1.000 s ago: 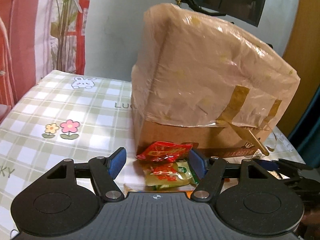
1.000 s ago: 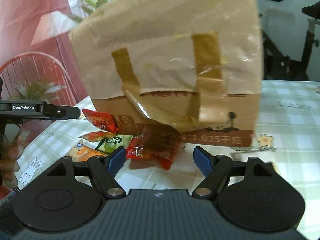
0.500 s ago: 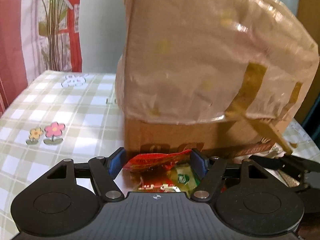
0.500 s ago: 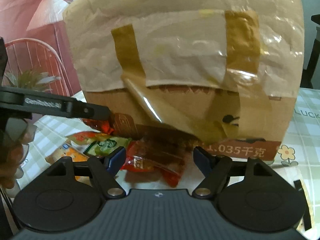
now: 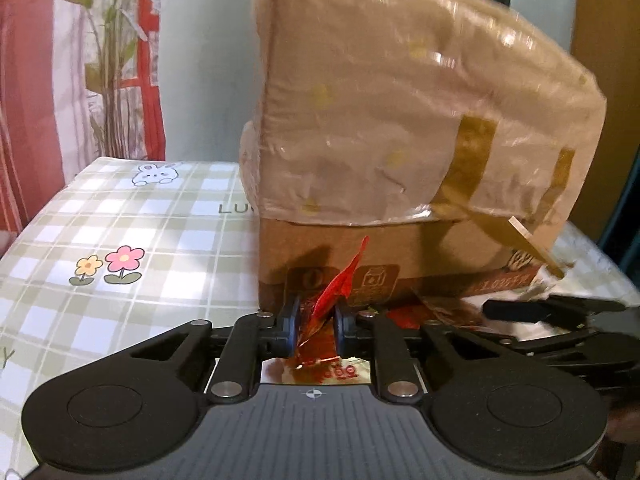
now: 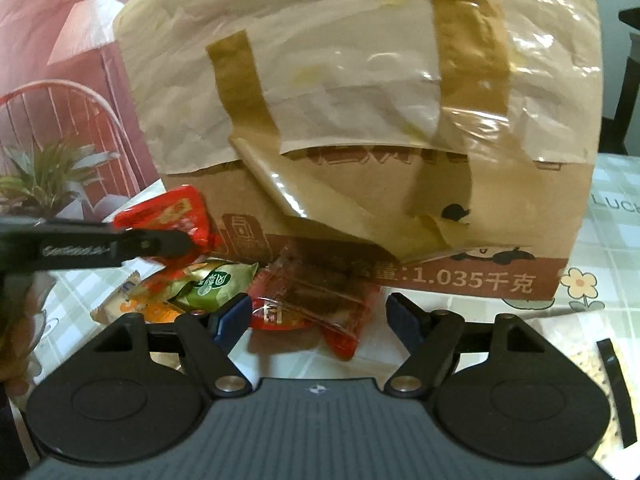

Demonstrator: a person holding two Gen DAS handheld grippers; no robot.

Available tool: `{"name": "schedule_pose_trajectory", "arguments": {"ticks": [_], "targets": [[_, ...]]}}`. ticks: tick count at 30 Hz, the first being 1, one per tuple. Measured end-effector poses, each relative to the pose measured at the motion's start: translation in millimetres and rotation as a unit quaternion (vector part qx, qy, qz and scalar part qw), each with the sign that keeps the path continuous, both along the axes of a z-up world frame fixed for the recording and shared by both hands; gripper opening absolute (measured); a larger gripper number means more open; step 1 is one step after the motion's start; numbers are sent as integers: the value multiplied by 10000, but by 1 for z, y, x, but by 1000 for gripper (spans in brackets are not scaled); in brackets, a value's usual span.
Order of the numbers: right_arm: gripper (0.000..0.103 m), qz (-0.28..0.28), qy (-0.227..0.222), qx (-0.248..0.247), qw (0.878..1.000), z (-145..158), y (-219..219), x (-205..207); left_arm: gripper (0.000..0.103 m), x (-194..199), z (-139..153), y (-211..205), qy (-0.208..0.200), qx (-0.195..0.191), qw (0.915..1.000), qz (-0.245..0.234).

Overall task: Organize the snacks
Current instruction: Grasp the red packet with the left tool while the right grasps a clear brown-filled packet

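My left gripper [image 5: 316, 330] is shut on a red snack packet [image 5: 334, 300], pinched upright between its fingers just in front of the taped cardboard box [image 5: 400, 140]. The packet also shows in the right wrist view [image 6: 168, 220], held by the left gripper [image 6: 168, 242]. My right gripper [image 6: 318, 316] is open, its fingers either side of a clear red-edged snack packet [image 6: 316, 300] lying on the table against the box [image 6: 360, 100]. A green packet [image 6: 212, 284] and an orange packet [image 6: 152, 308] lie left of it.
The checked tablecloth [image 5: 120, 240] covers the table, with open surface left of the box. A black strip [image 6: 618, 388] lies at the right front. A red wire chair [image 6: 60, 120] and a plant [image 6: 44, 176] stand beyond the table's left edge.
My left gripper has closed on the red packet, which now stands pinched upright. My right gripper has moved closer to the clear red-edged packet and stays open.
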State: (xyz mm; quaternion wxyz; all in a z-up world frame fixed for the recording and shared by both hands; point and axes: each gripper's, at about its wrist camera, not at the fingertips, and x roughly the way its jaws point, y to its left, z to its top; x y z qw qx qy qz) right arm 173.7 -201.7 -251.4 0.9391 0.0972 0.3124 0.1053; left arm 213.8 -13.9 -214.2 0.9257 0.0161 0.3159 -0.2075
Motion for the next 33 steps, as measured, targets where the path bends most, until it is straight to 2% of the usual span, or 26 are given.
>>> {"name": "schedule_pose_trajectory", "arguments": {"ticks": [4,10,17,20,24,25,28,31,33], "targets": [[77,-73,-27,43,10000,1,-2,0,18,-14,12,7,-63,-331,9994,80],[77,-46,3,-335,9994,3,9,3,18,-33,18,15,64,-731,9972,153],[78,303,149,-752,9966,3,24,12,18,-44,15,20,165,-932,9954,121],[79,396,305,-643,9967,3,21,20,18,-47,14,20,170,-956,9952,96],[69,244,435,-204,9985,8,11,15,18,-49,12,21,190,-978,9950,89],[61,224,432,-162,9987,8,10,13,18,-49,11,21,202,-984,9949,89],[47,143,405,-78,9990,7,7,5,18,-50,10,21,232,-992,9948,75],[39,69,366,-63,9993,9,4,3,18,-51,9,22,233,-989,9948,87],[39,61,305,-238,9992,12,7,4,18,-51,8,23,257,-990,9947,113]]}}
